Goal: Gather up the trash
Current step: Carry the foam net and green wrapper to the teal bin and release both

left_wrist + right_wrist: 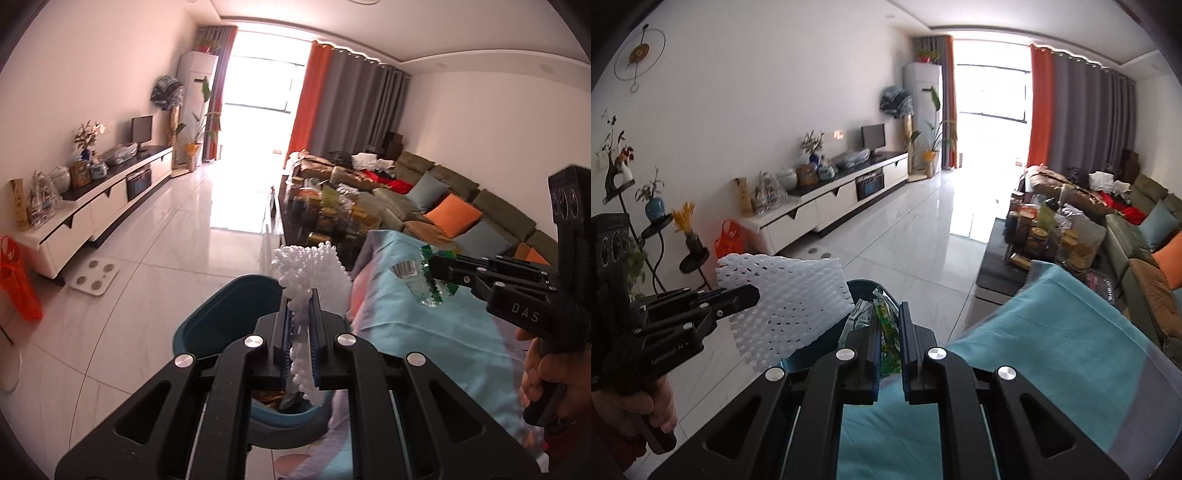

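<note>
The left gripper (299, 325) is clamped on a white foam net (314, 273), right above the bin (221, 314). The right gripper (888, 339) pinches a green wrapper (886, 321), with the bin's rim just ahead of it. Best to bring each piece fully over the bin's mouth before letting go, since both are light and may drift onto the blue cloth (1052, 332).

Both grippers, left gripper (300, 295) and right gripper (890, 314), are black plastic with blue pads, 4 silver round bolts each, and white lettering on the side.
</note>
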`<action>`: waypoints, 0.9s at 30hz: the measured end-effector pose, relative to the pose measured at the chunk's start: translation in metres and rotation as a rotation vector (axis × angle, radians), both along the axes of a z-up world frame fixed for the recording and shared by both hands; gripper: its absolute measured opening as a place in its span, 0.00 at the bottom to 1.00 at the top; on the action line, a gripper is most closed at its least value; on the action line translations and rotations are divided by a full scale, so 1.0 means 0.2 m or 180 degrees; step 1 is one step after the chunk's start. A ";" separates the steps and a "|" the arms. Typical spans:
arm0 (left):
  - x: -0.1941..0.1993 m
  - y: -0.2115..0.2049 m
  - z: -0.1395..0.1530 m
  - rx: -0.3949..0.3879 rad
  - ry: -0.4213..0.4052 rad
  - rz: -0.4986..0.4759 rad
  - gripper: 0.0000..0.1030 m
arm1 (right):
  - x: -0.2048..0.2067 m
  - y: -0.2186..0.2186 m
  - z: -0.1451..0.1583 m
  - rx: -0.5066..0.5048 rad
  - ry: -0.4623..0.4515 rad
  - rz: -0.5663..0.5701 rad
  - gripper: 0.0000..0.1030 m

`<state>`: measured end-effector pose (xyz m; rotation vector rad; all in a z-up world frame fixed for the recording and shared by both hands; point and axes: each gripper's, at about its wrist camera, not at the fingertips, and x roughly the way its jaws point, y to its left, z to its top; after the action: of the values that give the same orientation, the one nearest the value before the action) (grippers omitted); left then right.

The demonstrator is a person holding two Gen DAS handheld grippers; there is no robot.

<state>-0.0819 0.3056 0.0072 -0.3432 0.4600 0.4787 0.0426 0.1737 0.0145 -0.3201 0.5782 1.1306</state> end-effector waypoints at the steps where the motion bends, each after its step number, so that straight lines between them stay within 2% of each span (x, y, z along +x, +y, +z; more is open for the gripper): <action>1: 0.01 0.02 -0.02 -0.0014 0.0016 0.0027 0.09 | -0.01 0.04 -0.01 -0.0029 0.0025 0.0036 0.07; 11: 0.19 0.16 -0.23 -0.0123 0.0209 0.0244 0.09 | 0.02 0.37 -0.20 -0.0491 0.0185 0.0179 0.07; 22: 0.44 0.25 -0.50 -0.0294 0.0447 0.0354 0.09 | 0.08 0.57 -0.39 -0.0976 0.0353 0.0222 0.09; 27: 0.55 0.26 -0.57 -0.0265 0.0540 0.0355 0.09 | 0.08 0.62 -0.44 -0.1102 0.0394 0.0224 0.10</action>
<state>0.0282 0.3572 -0.1064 -0.4118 0.6291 0.6010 0.0590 0.2973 -0.0728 -0.5746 0.8807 1.1215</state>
